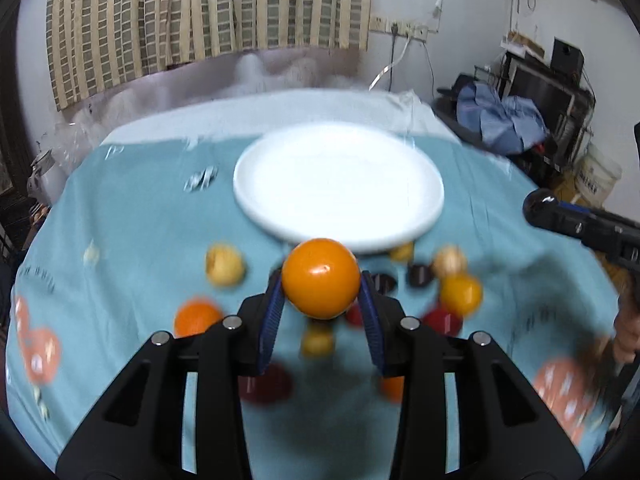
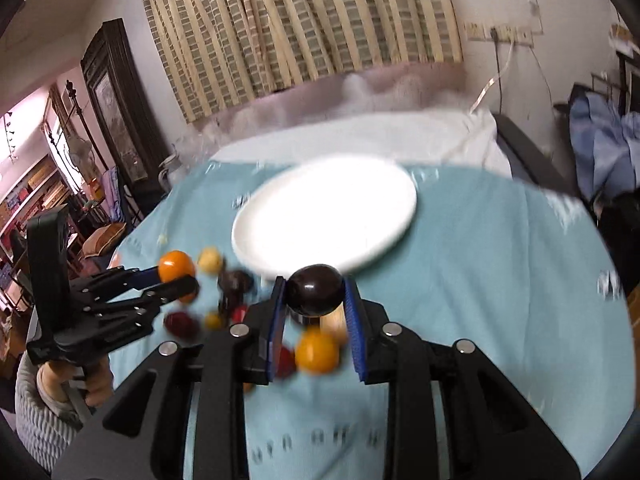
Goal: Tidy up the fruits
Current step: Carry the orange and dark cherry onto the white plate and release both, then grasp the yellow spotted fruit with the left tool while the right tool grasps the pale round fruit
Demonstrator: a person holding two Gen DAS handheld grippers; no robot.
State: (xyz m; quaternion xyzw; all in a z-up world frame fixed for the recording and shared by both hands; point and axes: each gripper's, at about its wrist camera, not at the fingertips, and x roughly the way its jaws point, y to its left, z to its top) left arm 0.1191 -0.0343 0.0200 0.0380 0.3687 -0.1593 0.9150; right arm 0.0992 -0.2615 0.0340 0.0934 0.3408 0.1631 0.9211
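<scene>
Orange fruit (image 1: 321, 278) in left tool (image 1: 322, 292); dark plum (image 2: 315, 290) in right tool (image 2: 316, 296).

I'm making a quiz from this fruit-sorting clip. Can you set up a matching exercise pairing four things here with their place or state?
Things:
1. orange fruit
2. dark plum
3. white plate
4. pale yellow fruit

States:
A. bare, nothing on it
B. gripped in the left tool
C. lying on the blue cloth
D. gripped in the right tool

Pairs: 1-B, 2-D, 3-A, 4-C
</scene>
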